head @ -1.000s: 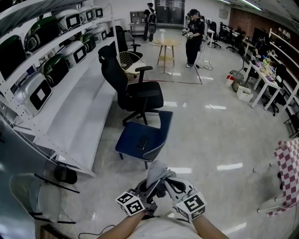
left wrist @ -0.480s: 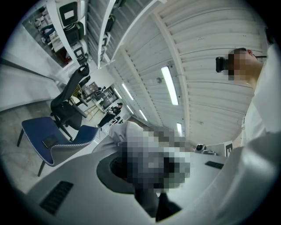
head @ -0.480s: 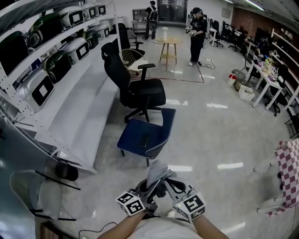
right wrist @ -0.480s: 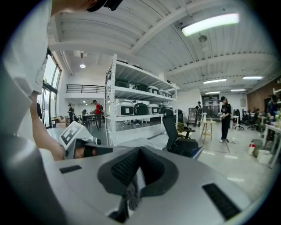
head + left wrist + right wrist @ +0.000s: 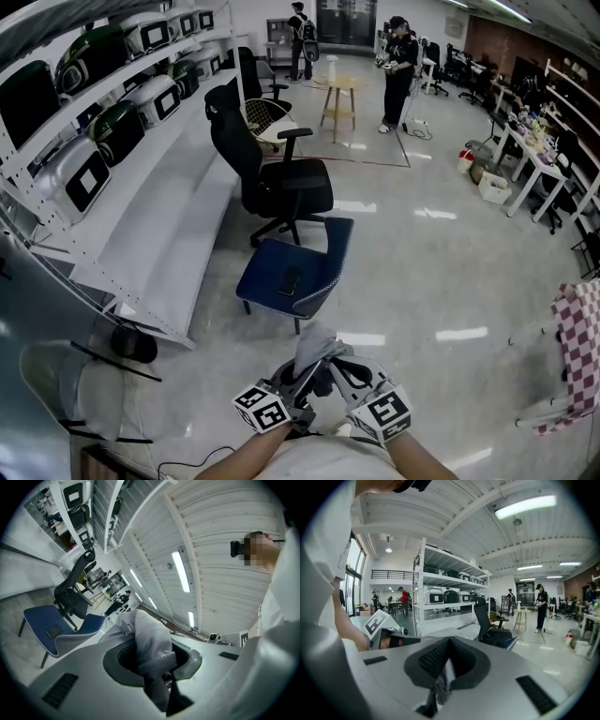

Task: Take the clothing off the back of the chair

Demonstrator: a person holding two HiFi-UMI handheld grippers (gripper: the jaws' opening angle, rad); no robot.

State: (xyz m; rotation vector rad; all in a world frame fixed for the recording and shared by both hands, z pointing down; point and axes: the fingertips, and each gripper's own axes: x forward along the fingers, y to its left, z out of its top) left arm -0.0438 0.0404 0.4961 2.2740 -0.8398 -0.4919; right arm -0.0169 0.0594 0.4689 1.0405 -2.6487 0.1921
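Little has moved since the earlier frame: both grippers sit in the same spot at the bottom of the head view, and only the room has slid slightly across it.

Largest is the white shelving rack (image 5: pixel 159 216), which runs along the left of the blue chair (image 5: pixel 295 272). Behind the blue chair stands a black office chair (image 5: pixel 272 178). The blue chair's back looks bare, so the removal itself appears done.

On the person's side of the blue chair, and well apart from it, is the grey clothing (image 5: pixel 317 345). It is bunched into a lump that rises between the two grippers. The left gripper (image 5: pixel 152 663) is clamped on a thick fold of it. The fabric fills the narrow gap between its fingers (image 5: pixel 123 657) and spills out beyond the tips. The right gripper (image 5: pixel 443 667) is closed nearly tight on a thinner strip, which hangs down between its fingers.

Both grippers are close together and near the body. This probably keeps the garment gathered and off the floor.

Smallest is a dark flat object (image 5: pixel 290 280), possibly a phone, lying on the blue chair's seat.
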